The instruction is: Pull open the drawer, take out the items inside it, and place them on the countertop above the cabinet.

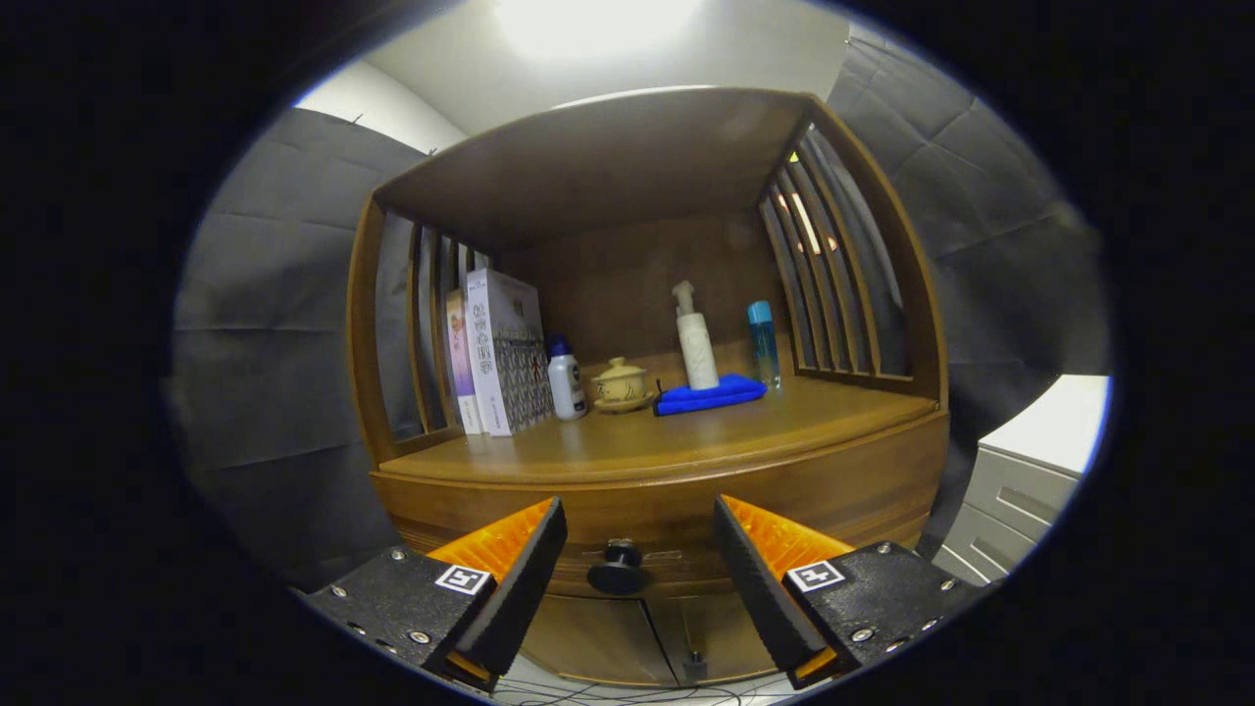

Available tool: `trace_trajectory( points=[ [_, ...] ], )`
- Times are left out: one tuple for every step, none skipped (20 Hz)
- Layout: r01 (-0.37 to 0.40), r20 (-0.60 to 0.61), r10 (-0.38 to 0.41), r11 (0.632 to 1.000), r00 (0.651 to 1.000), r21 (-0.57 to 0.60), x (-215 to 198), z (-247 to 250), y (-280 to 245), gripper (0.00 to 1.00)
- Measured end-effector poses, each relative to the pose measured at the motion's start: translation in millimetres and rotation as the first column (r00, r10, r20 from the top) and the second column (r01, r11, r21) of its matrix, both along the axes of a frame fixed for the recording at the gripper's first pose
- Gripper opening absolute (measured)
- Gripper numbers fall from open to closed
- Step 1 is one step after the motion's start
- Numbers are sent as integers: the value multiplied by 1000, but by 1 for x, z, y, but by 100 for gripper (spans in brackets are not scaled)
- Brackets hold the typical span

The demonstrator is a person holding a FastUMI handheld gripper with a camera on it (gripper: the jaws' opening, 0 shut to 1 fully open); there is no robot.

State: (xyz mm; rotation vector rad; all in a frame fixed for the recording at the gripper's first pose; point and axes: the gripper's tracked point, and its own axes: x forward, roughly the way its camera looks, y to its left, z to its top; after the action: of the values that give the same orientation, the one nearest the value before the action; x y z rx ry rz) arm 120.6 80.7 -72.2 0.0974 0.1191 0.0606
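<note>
Hand-held gripper [639, 534] fingers spread around the drawer knob [618, 567], untouched.

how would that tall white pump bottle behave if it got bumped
The pump bottle is tall and narrow, so it likely tips easily. It stands on the soft blue cloth, probably unsteady footing. The open gripper is at the drawer knob.

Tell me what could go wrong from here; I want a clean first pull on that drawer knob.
The gripper is open, its fingers either side of the small round drawer knob and not touching it; closing off-centre could let the knob slip. The countertop already holds a blue cloth and lidded cup, so a jerky pull might shake them.
</note>
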Motion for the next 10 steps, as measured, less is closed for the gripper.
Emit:
trace_trajectory(
  points=[
    [-1, -13, 1, 1000, 1000, -9, 6, -8, 1, 94],
    [-1, -23, 1, 1000, 1000, -20, 10, -14, 6, 94],
    [-2, -33, 1, 1000, 999, -29, 13, -20, 10, 94],
    [-3, -48, 1, 999, 999, -35, 15, -28, 15, 93],
    [-7, -64, 5, 999, 998, -35, 17, -35, 18, 91],
    [-6, -78, 3, 999, 997, -36, 18, -42, 21, 89],
    [-3, -91, -1, 999, 996, -38, 21, -47, 22, 83],
    [3, -101, -7, 999, 995, -40, 21, -51, 21, 80],
    [10, -111, -15, 999, 994, -40, 22, -56, 20, 72],
    [7, -122, -11, 1000, 992, -28, 22, -60, 22, 66]
  ],
)
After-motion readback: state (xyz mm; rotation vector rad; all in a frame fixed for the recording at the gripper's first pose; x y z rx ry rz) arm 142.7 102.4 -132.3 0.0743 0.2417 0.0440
